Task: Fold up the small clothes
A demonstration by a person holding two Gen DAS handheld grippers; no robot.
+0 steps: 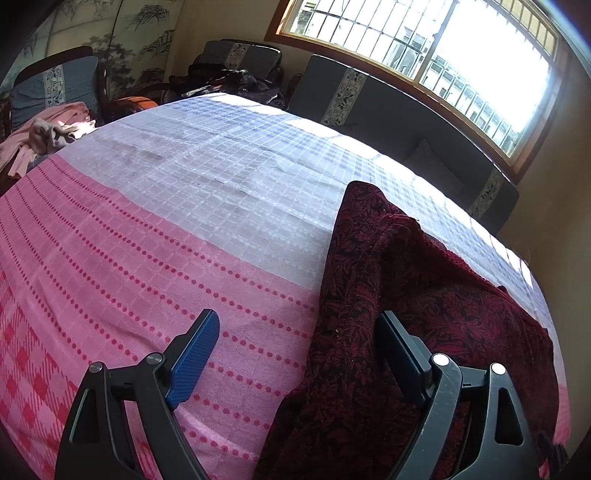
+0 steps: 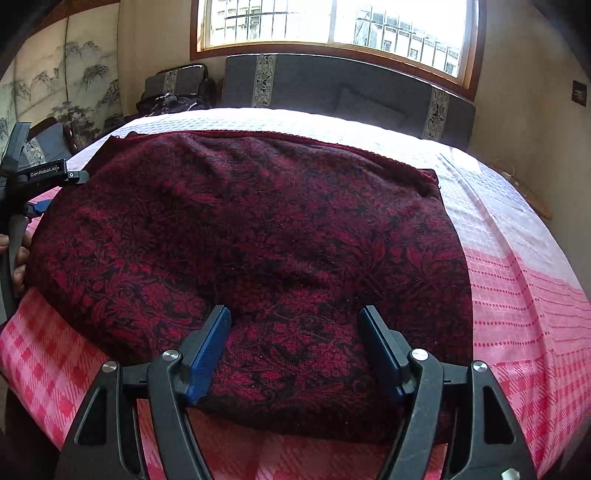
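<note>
From the left wrist, the left tool (image 1: 299, 354) stood wide, gripping nothing, its right finger over the edge of a dark red, black-patterned knitted garment (image 1: 388, 295) lying on a pink-and-white checked cloth (image 1: 166, 221). From the right wrist, the right tool (image 2: 295, 350) stood parted above the garment's (image 2: 251, 229) near edge, pads pressing nothing.

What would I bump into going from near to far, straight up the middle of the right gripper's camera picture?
right gripper → dark red garment → pink and white bedspread → grey cushioned sofa back → window.
</note>
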